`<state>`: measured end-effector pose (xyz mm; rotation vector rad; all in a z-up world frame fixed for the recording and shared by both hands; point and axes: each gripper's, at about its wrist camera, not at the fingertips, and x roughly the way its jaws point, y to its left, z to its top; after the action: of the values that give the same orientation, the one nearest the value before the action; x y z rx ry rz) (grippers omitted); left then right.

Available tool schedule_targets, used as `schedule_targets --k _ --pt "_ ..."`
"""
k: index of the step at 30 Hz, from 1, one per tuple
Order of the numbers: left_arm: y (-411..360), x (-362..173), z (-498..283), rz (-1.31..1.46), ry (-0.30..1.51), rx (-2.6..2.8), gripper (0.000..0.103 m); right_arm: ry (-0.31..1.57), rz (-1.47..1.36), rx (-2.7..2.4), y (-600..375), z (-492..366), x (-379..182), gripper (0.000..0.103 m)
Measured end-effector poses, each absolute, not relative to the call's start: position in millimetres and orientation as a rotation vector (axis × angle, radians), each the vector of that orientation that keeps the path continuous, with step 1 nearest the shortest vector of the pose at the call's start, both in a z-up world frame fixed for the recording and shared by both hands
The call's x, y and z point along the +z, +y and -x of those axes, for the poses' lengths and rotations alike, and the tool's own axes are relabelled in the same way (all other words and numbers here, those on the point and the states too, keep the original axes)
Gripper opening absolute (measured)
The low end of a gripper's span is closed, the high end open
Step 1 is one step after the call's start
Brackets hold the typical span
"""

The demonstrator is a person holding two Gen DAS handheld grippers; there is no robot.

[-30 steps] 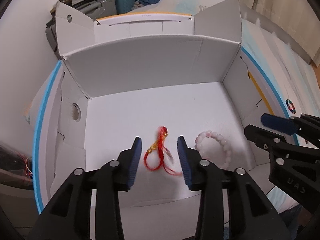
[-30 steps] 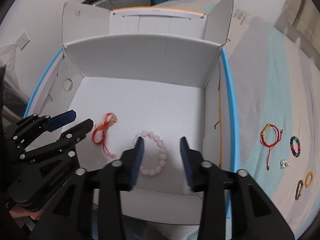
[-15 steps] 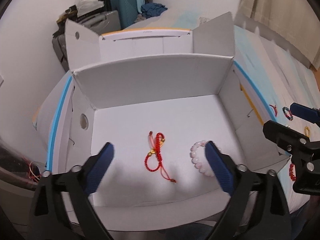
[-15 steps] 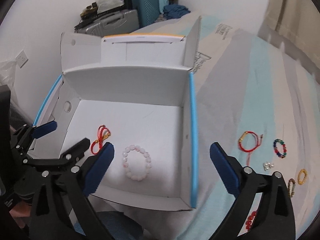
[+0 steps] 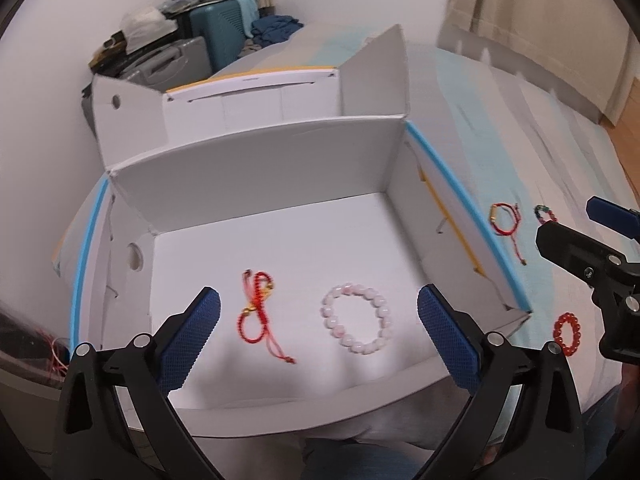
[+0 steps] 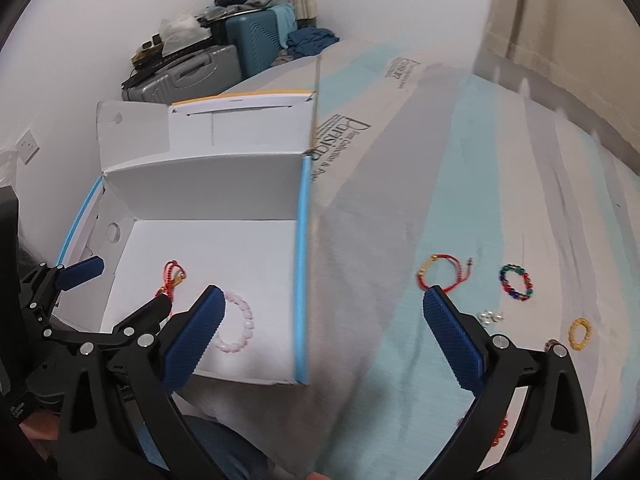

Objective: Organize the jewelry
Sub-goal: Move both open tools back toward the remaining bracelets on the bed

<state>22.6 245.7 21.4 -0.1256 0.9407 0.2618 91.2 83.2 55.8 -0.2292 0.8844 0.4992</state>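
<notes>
Left wrist view: the left gripper [image 5: 319, 334] hangs wide apart and empty over the near edge of the white box [image 5: 260, 168], where a red cord bracelet [image 5: 256, 312] lies left of a pink bead bracelet [image 5: 356, 319]. Farther right, the right gripper [image 6: 322, 334], also spread wide and empty, hovers above the bedspread [image 6: 400, 220] near a red-and-gold bracelet [image 6: 438, 276], a multicolour bracelet [image 6: 516, 282] and a yellow ring bracelet [image 6: 581, 333].

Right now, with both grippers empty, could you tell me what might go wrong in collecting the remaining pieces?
1. The small silver pieces lie close to the right gripper's right finger; a careless pass could scatter them.
2. The red cord bracelet on the bedsheet has loose tails that may snag.
3. The tall box wall stands between the bracelet and the box floor; a low carry could clip it.
</notes>
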Motion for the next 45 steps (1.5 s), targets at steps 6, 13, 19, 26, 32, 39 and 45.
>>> schedule_targets --k 6,13,19,26,32,39,45 --pt "215.3 27.0 -30.4 0.109 0.925 0.211 0.097 0.876 0.208 0.449 50.4 -95.0 60.3 0.095" --pt "180.8 30.4 -42.9 0.096 0.923 0.151 0.097 0.86 0.183 0.394 12.1 -99.9 65.2 0.095" --pt "145.7 28.4 -51.3 0.069 0.924 0.09 0.097 0.867 0.156 0.333 -30.2 -110.1 64.0 0.095" --pt "98.9 20.8 -63.0 0.027 0.934 0.008 0.097 0.878 0.111 0.274 -76.8 -121.5 61.5 0.095" --pt "62.9 18.8 -72.0 0.006 0.932 -0.056 0.097 0.886 0.09 0.233 -111.4 -125.9 57.8 0.095" --pt "31.2 13.0 -80.8 -0.004 0.933 -0.109 0.097 0.901 0.08 0.2 -141.7 -131.0 51.6 0.095" --pt "7.7 -5.2 -87.3 -0.003 0.953 -0.145 0.097 0.919 0.075 0.194 -162.9 -136.1 39.0 0.095"
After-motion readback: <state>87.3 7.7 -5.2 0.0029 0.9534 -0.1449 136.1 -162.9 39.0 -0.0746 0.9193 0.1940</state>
